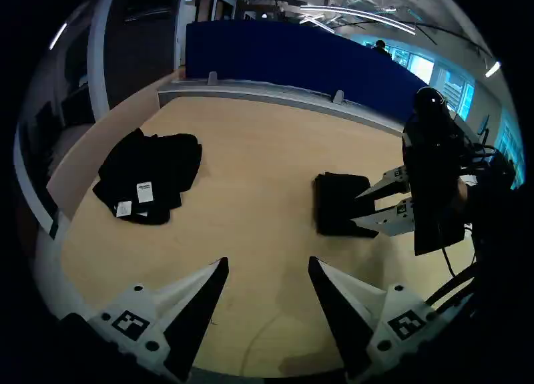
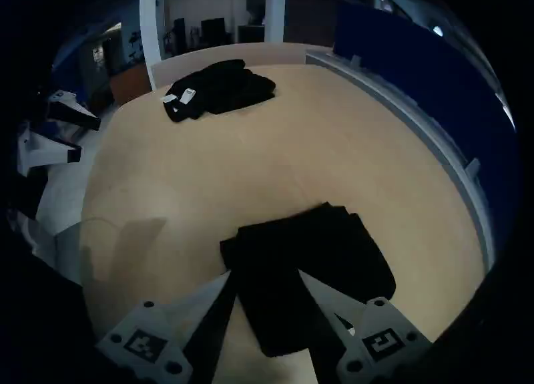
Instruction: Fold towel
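Observation:
A folded black towel lies flat on the light wooden table, right of centre. My right gripper reaches it from the right, its fingers apart over the towel's right edge. In the right gripper view the towel lies just ahead of and beneath my right gripper, which is open. My left gripper hovers open over bare table near the front edge, holding nothing. It appears again as the left gripper at the table's far left side.
A loose heap of black towels with white tags sits at the table's left; the same heap shows far off. A blue partition runs behind the table. A dark sleeve and cable trail behind the right gripper.

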